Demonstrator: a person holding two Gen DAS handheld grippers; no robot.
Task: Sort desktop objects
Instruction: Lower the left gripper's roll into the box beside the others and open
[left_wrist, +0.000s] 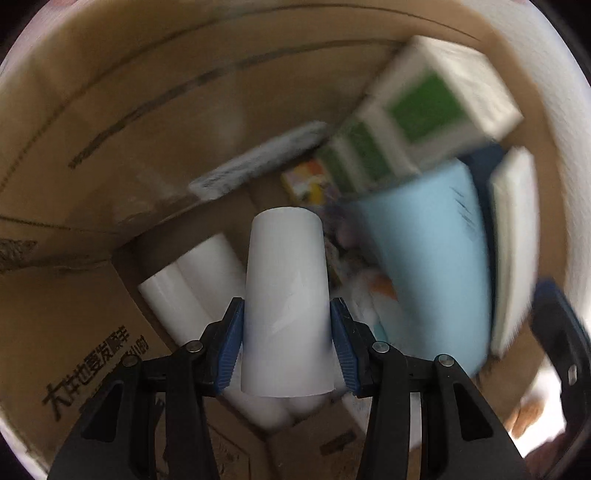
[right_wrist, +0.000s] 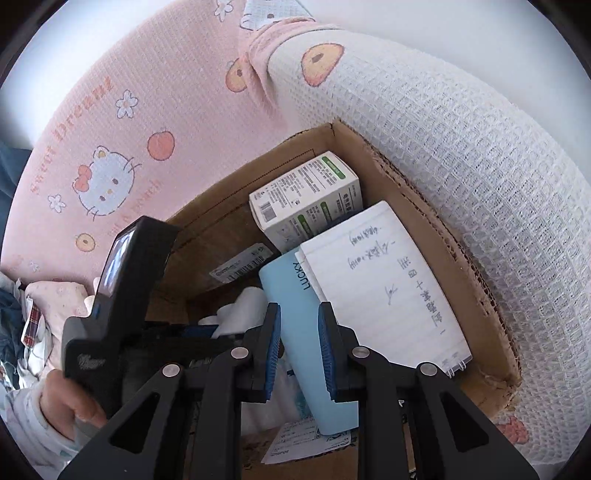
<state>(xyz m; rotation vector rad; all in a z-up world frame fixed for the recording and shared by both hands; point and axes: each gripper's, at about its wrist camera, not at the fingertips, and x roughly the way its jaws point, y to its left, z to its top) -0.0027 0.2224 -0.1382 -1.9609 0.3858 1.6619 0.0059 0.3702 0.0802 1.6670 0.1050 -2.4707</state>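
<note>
my left hand-held gripper (left_wrist: 287, 334) clamps the white cylinder (left_wrist: 286, 299) upright over the cardboard box (left_wrist: 85, 122), beside 2 like ones, grouping similar items. my right hand-held gripper (right_wrist: 298, 349) is nearly closed around the light blue notebook (right_wrist: 295, 325); whether it grips, i cannot tell.

I have a white cylinder (left_wrist: 286, 299), smooth and slightly glossy, clamped across its lower half, its far end pointing to 12 o'clock down into the cardboard box (left_wrist: 110, 122). More white cylinders (left_wrist: 192, 284) lie side by side on the box floor at my 9 o'clock. At 3 o'clock a pale blue notebook (right_wrist: 295, 332) marked LUCKY stands on edge, tilted, with a handwritten spiral notepad (right_wrist: 384, 280) leaning against its far face. At 1 o'clock a white and green carton (right_wrist: 306, 199) rests tipped in the box corner above them. Small colourful items (left_wrist: 310, 181) lie blurred on the floor between.
</note>
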